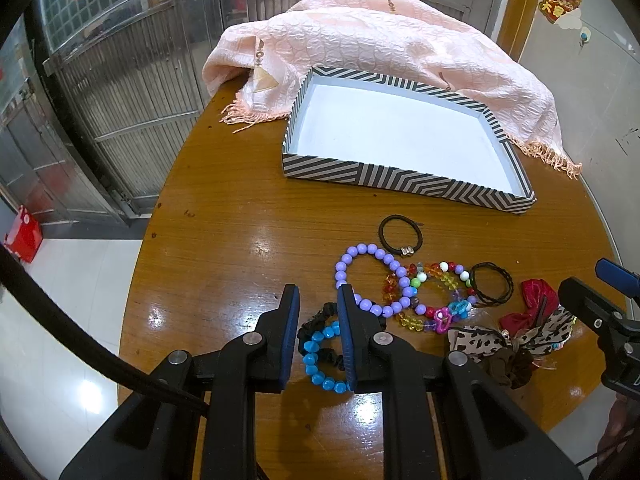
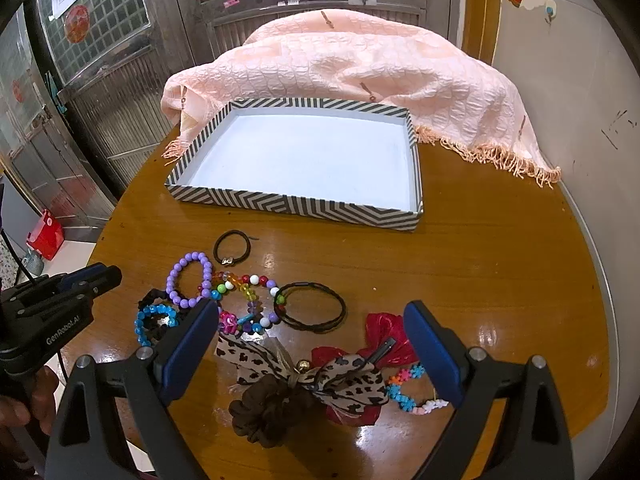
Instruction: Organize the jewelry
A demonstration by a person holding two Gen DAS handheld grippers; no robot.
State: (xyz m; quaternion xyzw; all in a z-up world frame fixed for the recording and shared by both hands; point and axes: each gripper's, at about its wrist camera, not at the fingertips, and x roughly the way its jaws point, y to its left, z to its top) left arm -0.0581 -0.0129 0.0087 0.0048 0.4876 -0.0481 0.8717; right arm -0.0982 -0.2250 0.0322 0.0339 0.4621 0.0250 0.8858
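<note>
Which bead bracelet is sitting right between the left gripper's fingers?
The bright blue bead bracelet, lying with a black scrunchie between the left gripper fingers. The purple bracelet and the multicoloured one lie further right.

Left gripper point(image 1: 318, 300) fingers part-open; right gripper point(image 2: 312, 320) fingers wide apart.

Both wrist cameras look steeply down from the worktop's point(image 1: 224, 216) near edge toward its far edge. The left view sits close over the near-left part, the right view over the near-right. Both share the striped tray point(image 1: 404, 182) and the jewelry pile point(image 2: 256, 300).

Bracelets point(image 1: 374, 280) on table point(image 1: 224, 208) before tray point(image 1: 400, 178)
</note>
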